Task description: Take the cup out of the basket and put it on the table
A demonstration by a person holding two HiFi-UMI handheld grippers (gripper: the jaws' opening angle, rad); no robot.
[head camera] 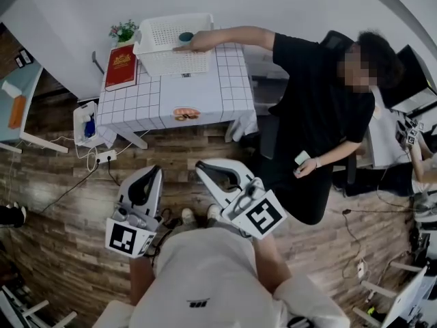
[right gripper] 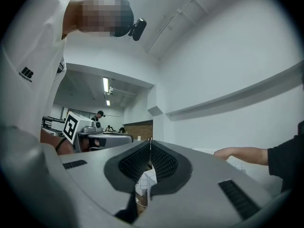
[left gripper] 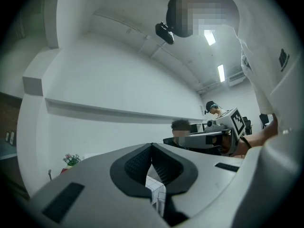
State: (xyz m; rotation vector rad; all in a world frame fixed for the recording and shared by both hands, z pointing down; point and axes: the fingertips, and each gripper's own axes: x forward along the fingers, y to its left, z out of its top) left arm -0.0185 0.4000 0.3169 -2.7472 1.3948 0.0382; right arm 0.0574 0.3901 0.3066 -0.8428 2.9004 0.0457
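A white slotted basket (head camera: 169,46) stands at the far end of a small table with a white checked cloth (head camera: 171,91). Inside it lies a dark teal cup (head camera: 186,37), seen from above. Another person in black reaches across, their hand (head camera: 183,46) resting in the basket beside the cup. Both of my grippers hang low over the wooden floor, well short of the table. The left gripper (head camera: 151,170) (left gripper: 152,146) is shut with nothing in it, its tips meeting. The right gripper (head camera: 201,164) (right gripper: 150,140) is also shut and empty.
A red book (head camera: 121,65) and a small potted plant (head camera: 123,29) sit at the table's left end. The person in black (head camera: 321,108) stands at the table's right side. A power strip (head camera: 104,157) and cables lie on the floor to the left.
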